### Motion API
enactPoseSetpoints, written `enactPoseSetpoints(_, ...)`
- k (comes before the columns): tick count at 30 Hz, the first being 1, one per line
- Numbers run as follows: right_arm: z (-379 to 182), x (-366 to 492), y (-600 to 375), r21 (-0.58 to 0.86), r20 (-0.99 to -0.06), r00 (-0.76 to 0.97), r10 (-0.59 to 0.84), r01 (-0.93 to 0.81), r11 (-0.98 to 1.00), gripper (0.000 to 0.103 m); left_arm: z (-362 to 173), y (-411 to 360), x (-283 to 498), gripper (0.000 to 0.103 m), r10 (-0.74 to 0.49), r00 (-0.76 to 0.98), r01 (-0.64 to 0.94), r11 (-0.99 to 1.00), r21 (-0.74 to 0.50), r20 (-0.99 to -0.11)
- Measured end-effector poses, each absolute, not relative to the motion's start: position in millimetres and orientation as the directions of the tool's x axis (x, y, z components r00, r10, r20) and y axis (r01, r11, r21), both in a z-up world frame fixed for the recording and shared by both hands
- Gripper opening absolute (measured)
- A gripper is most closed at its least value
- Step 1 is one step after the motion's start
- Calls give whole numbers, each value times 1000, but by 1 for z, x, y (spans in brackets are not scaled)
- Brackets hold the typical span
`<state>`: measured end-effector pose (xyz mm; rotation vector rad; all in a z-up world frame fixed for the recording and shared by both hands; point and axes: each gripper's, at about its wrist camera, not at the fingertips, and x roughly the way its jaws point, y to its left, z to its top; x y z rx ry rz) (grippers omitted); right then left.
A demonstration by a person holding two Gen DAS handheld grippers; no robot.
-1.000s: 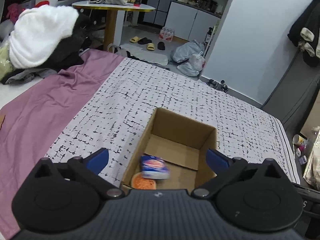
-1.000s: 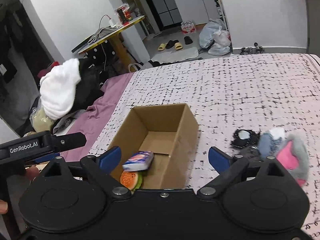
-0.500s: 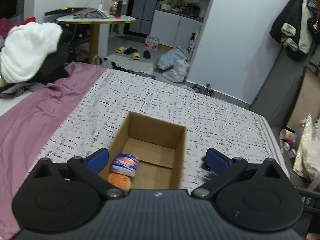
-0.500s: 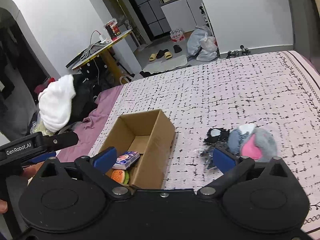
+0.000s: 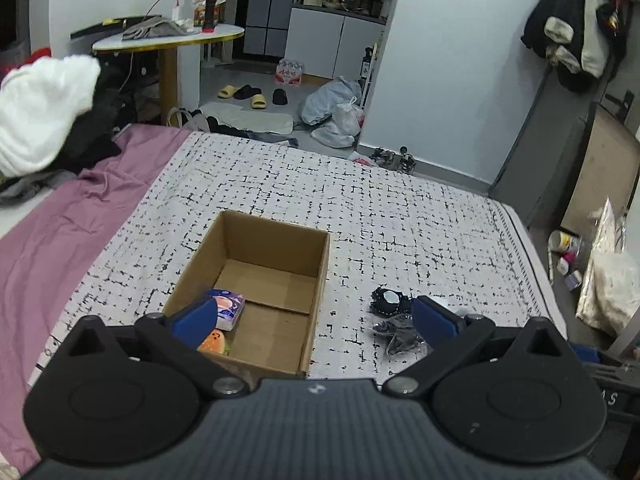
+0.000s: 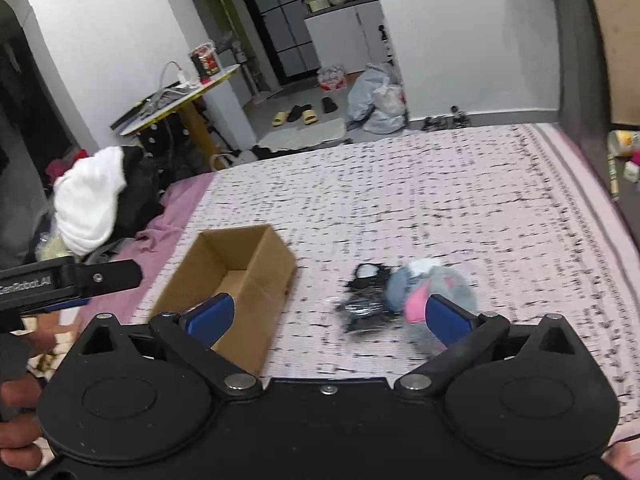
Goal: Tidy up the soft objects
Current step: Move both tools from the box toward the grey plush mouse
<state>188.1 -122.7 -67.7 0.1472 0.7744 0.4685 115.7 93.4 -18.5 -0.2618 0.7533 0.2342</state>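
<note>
The cardboard box [image 5: 264, 276] is brown. Inside it lie a blue and white packet [image 5: 229, 307] and an orange toy [image 5: 214, 342]. The bed cover [image 5: 400, 216] is white with little black marks. The sheet [image 5: 60, 232] beside it is purple. The fluffy toy [image 6: 436, 292] is grey, blue and pink.

The left gripper [image 5: 316, 316] is being held level with its blue-tipped fingers [image 5: 196, 314] spread wide, nothing between them. The right gripper [image 6: 328, 314] is likewise being held with fingers [image 6: 446, 316] parted and empty. The left gripper's body [image 6: 68, 280] is being seen from the right wrist view, gripped by a hand [image 6: 16, 416].
</note>
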Motion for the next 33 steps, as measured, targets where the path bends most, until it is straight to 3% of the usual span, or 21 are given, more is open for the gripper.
enactPoseSetpoints(12, -76, 188, -151, 215, -688, 634, 353, -286, 934, 103, -16, 60, 125, 103, 131, 657, -281, 956, -80, -743)
enactPoseSetpoints(33, -96, 205, -228, 363, -680, 632, 372, -151, 920, 103, -30, 6, 155, 103, 76, 624, -214, 974, -77, -778)
